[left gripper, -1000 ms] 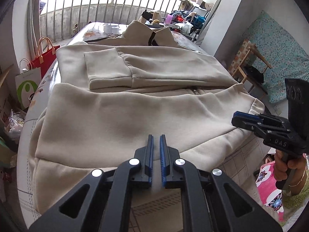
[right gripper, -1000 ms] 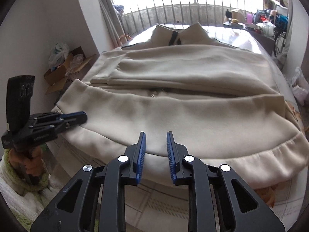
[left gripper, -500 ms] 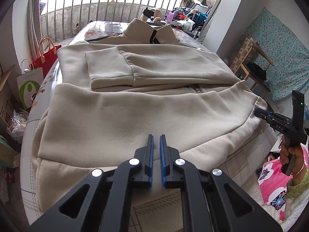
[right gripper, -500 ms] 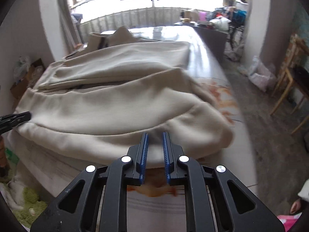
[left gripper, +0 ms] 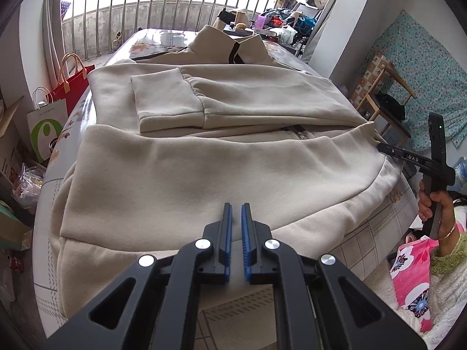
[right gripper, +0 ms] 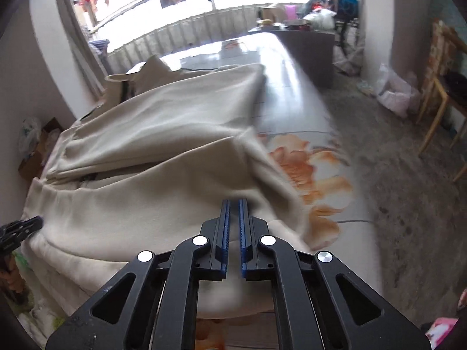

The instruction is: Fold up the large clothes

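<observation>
the jacket (left gripper: 204, 157) lies spread on the worktop (right gripper: 294, 87), collar toward the railing (left gripper: 146, 14). shopping bags (left gripper: 58, 102) stand left of it, a chair (left gripper: 385, 108) right.

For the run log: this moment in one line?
jacket: flat on table | left hand-held gripper: shut, over hem | right hand-held gripper: just closed, shut at jacket's right edge, grip on fabric unclear

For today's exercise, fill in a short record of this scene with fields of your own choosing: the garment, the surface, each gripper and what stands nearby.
garment: beige zip jacket, spread flat, sleeve folded across its chest
surface: table with floral cover
left gripper: shut, nothing between its pads, over the jacket's near hem
right gripper: shut, at the jacket's right edge; a grip on the cloth cannot be told
nearby: red bag, white paper bag, wooden chair
</observation>
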Available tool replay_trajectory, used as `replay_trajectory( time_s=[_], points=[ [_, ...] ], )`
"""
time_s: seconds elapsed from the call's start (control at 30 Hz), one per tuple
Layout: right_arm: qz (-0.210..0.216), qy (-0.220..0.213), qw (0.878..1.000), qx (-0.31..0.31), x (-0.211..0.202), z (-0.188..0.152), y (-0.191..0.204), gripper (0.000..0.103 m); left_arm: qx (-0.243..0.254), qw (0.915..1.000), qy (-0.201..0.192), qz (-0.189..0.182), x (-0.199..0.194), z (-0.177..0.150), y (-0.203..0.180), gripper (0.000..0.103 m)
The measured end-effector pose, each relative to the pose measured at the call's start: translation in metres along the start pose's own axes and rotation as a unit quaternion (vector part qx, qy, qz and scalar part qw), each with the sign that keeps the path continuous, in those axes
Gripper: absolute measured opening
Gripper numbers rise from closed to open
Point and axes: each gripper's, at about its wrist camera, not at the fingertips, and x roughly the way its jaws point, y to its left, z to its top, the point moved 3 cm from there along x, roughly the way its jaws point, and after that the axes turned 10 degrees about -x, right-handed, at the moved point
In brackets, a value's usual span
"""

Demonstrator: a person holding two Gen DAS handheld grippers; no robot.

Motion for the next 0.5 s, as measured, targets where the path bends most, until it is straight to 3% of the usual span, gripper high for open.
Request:
replay_trajectory(
  time_s=[0.07, 0.2, 0.4, 0.5],
  points=[
    [-0.022, -0.013, 1.0, 0.001, -0.014, 0.004, -0.009, 0.019, -0.007, 1.0, 0.002, -0.005, 0.0, 0.001, 0.002, 0.006],
    [0.01, -0.037, 0.999, -0.011, -0.03, 0.014, 0.007, 0.024, -0.015, 0.9998, 0.013, -0.005, 0.0, 0.004, 0.003, 0.007],
    [0.052, -0.027, 0.998, -0.04, -0.016, 0.03, 0.048, 0.056, -0.032, 0.9994, 0.014, -0.001, -0.021, 0.023, 0.004, 0.008],
    [0.064, -0.019, 0.996, -0.053, -0.015, 0.049, 0.063, 0.065, -0.034, 0.999, 0.0, 0.028, -0.039, 0.05, 0.007, 0.026]
  ],
)
